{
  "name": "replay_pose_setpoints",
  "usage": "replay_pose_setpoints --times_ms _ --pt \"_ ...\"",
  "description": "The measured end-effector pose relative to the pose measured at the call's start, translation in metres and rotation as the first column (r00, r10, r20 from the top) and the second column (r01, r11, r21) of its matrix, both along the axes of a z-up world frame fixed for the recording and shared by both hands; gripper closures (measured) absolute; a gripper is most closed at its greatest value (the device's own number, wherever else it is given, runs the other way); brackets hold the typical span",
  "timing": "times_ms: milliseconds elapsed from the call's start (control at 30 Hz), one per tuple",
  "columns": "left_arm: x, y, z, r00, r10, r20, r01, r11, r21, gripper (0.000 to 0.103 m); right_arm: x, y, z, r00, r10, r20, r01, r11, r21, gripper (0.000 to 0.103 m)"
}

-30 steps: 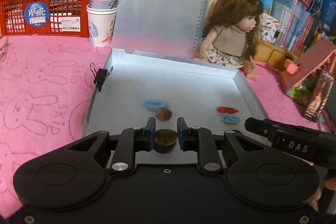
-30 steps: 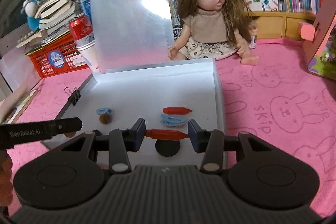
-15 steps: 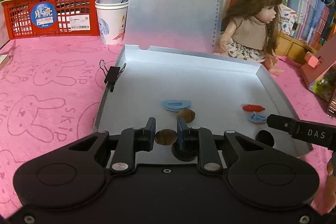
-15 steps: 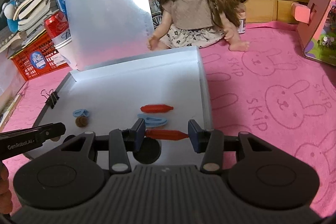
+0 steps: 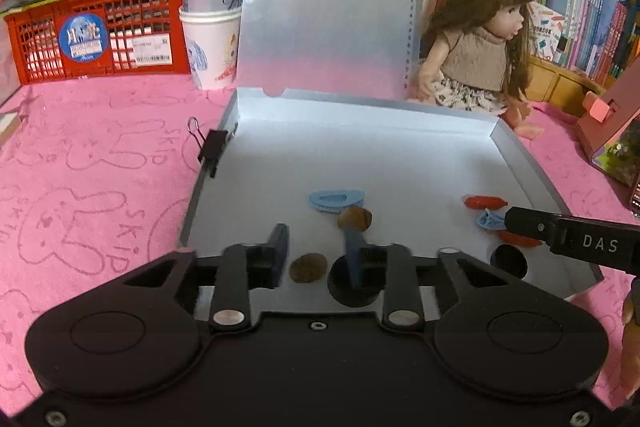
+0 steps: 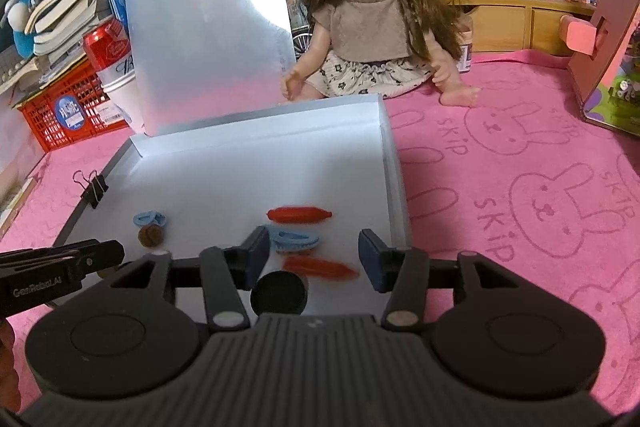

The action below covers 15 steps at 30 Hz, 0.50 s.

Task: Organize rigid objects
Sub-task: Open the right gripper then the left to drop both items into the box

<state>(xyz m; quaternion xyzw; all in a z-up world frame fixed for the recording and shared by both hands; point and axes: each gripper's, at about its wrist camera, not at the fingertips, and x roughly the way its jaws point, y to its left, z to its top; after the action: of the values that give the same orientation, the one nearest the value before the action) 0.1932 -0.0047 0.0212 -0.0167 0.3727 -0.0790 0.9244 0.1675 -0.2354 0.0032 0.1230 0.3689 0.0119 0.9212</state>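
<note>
The left claw (image 5: pixel 316 251) stands apart over the near edge of the shallow white tray (image 5: pixel 520 151), holding nothing; a small brown nut-like disc (image 5: pixel 308 267) lies on the tray floor between its fingers, just left of a round black hole (image 5: pixel 352 283) in the tray. The right claw (image 6: pixel 312 259) is likewise spread and empty, with a flat red leaf-shaped plastic piece (image 6: pixel 320 267) lying between its fingers, just right of a second black hole (image 6: pixel 279 293).

Farther into the tray from the red piece sit a pale blue toothed shell-like piece (image 6: pixel 294 239) and, beyond it, a second red spindle-shaped piece (image 6: pixel 299 215). Toward the tray's left side lie another pale blue piece (image 6: pixel 149 218) and a second brown nut-like disc (image 6: pixel 151 235), touching or nearly so. A black binder clip (image 6: pixel 94 189) grips the tray's left rim.

These pieces look small, light, stiff and smooth, so they would probably skid on the slick tray or flip if pinched off-centre. The red piece is best taken across its narrow width at mid-length, the disc across its middle, with the fingers low against the tray floor.
</note>
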Motion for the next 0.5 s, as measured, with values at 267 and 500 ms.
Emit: replay_pose_setpoints --times_ms 267,500 --pt "-0.020 -0.001 0.014 0.999 -0.019 0.043 0.018 0.999 0.027 0.057 -0.016 -0.006 0.011 0.999 0.017 0.039 -0.018 1.000 0.016 0.032" --pt "-0.056 -0.004 0.023 0.994 -0.076 0.083 0.075 0.997 0.014 0.052 -0.051 0.000 0.017 0.989 0.105 0.105 -0.098 0.993 -0.072 0.026"
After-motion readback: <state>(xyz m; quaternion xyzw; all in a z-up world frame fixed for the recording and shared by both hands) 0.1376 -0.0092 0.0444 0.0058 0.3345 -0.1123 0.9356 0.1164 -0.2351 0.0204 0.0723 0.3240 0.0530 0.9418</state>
